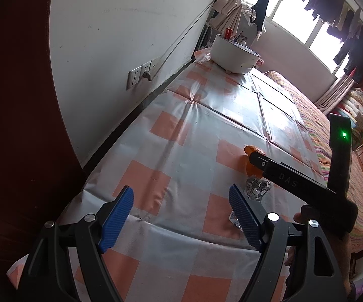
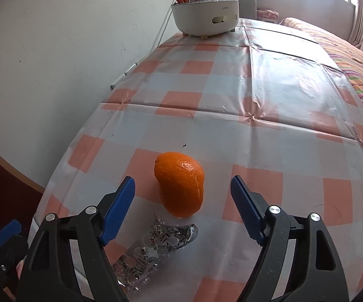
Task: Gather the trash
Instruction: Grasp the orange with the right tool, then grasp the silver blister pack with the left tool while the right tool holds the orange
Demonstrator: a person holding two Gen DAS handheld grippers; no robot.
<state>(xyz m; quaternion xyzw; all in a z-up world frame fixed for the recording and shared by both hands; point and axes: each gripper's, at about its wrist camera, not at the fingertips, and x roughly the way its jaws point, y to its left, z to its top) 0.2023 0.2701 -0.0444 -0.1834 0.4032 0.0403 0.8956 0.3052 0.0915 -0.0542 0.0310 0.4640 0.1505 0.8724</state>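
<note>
Two pieces of trash lie on the checkered surface (image 2: 269, 80): an orange peel (image 2: 180, 187) and, just in front of it, a crumpled silver foil wrapper (image 2: 156, 246). The right gripper (image 2: 182, 209) hangs above them with its jaws spread wide, the peel between the blue pads (image 2: 118, 211) and touching neither. The left gripper (image 1: 181, 216) is off to the side, jaws also spread and holding nothing. A white organizer tub (image 2: 206, 16) stands at the far end by the wall (image 2: 68, 37); a bed (image 2: 352, 58) runs along the right.
</note>
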